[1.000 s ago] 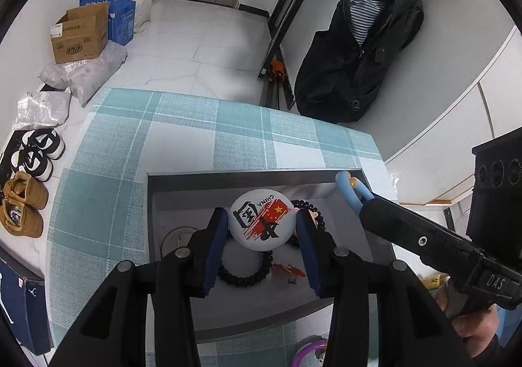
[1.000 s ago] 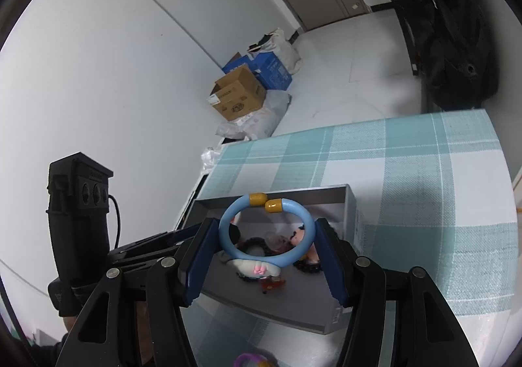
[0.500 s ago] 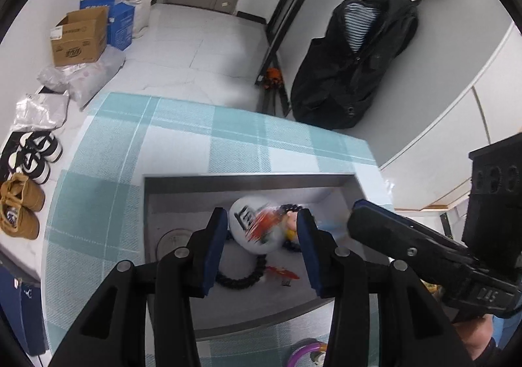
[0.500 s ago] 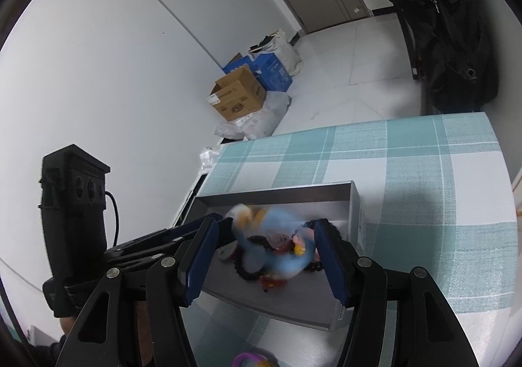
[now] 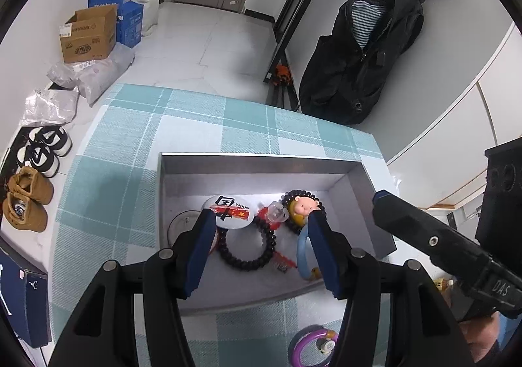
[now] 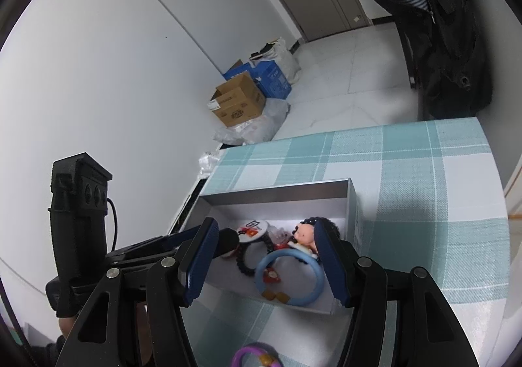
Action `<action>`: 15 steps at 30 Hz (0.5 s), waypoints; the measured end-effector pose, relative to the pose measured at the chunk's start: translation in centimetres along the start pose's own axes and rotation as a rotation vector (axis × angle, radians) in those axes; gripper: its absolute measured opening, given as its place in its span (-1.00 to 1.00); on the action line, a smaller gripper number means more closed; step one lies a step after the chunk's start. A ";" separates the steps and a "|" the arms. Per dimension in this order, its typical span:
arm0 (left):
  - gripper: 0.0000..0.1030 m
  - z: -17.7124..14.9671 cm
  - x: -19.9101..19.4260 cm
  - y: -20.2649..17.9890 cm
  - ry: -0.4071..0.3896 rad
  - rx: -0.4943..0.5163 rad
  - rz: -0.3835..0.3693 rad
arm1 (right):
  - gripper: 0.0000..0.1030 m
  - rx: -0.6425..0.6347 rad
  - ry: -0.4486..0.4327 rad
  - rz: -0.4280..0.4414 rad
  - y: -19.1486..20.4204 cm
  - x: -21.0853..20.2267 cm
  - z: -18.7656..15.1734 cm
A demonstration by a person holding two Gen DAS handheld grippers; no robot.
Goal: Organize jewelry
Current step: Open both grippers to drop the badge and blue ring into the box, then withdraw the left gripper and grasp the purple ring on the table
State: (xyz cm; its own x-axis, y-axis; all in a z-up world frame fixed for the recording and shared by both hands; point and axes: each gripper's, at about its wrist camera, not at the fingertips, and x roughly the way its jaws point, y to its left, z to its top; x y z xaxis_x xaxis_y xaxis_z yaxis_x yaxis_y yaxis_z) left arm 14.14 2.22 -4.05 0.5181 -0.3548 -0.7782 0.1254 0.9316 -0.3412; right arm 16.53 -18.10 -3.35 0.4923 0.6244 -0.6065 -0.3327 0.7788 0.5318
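A grey open box [image 5: 261,160] [image 6: 277,192] sits on the checked cloth. In it lie a round white China badge [image 5: 232,206], a black bead bracelet [image 5: 245,248], a second bead bracelet with a doll face [image 5: 304,206] and a light blue ring [image 6: 288,280], also seen in the left wrist view [image 5: 301,252]. My left gripper [image 5: 261,251] is open and empty above the box's near side. My right gripper [image 6: 266,261] is open and empty above the box. A purple ring [image 5: 310,347] [image 6: 253,355] lies on the cloth in front of the box.
The table's far edge [image 5: 228,96] drops to a tiled floor with cardboard boxes [image 5: 88,32], shoes [image 5: 27,199] and a black bag [image 5: 359,57]. A dark blue box [image 5: 24,301] stands at the left. The right gripper's body [image 5: 440,249] reaches over the box's right side.
The left gripper has let go of the China badge and the right gripper the blue ring. Both now lie in the box, and both grippers have pulled back a little.
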 end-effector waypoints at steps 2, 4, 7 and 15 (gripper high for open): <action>0.04 -0.2 -0.4 0.0 -0.010 0.000 0.011 | 0.19 -0.002 -0.004 0.000 0.1 -0.4 -0.1; 0.04 -0.3 -0.8 0.0 -0.022 0.001 0.018 | 0.19 -0.006 -0.007 -0.002 0.3 -0.8 -0.3; 0.04 -0.7 -1.5 -0.1 -0.041 0.004 0.014 | 0.19 -0.014 -0.016 -0.004 0.5 -1.5 -0.6; 0.04 -2.4 -3.1 -1.3 -0.081 0.071 0.002 | 0.34 -0.039 -0.036 -0.017 1.2 -3.8 -1.1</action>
State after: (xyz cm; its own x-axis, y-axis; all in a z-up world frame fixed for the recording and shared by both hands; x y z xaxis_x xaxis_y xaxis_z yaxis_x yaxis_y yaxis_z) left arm 10.31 1.89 -2.40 0.5851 -0.3479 -0.7325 0.1822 0.9366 -0.2993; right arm 13.43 -19.47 -1.08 0.5264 0.6089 -0.5935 -0.3544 0.7916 0.4978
